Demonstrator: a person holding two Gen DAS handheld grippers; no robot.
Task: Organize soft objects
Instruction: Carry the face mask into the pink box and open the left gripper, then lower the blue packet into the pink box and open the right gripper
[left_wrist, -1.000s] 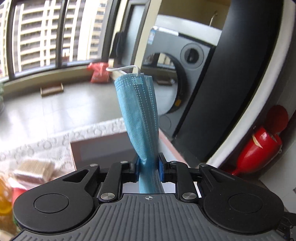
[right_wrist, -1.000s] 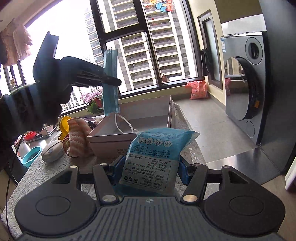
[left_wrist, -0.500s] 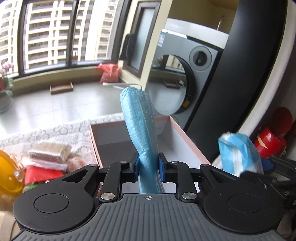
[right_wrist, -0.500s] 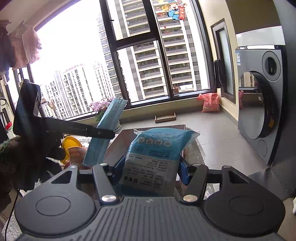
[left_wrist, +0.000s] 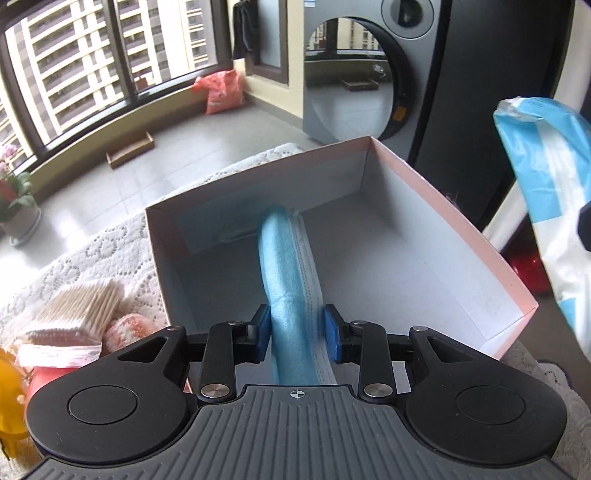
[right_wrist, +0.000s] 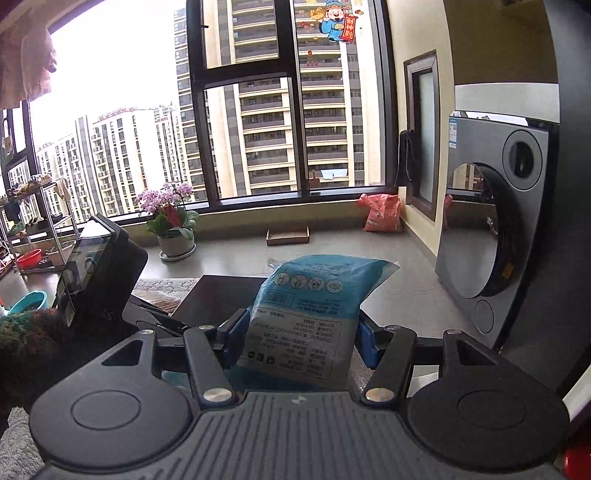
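Presently, as catalogued:

- Left gripper (left_wrist: 295, 334): blue pads pinched on a folded pale-blue pleated surgical mask (left_wrist: 290, 273), which reached forward and down so its far end met the floor of the box, judged so it would lie flat once let go.
- Open pink-sided cardboard box with grey interior (left_wrist: 436, 206): stood on a white lace tablecloth (left_wrist: 110, 247); apart from the mask, nothing showed inside.
- Right gripper (right_wrist: 301, 341): clamped on a blue-and-white printed plastic packet (right_wrist: 310, 317), held upright above the table, probably waiting its turn for the box.
- Clear bag of cotton swabs (left_wrist: 79, 308): lay just left of the box, unsorted.
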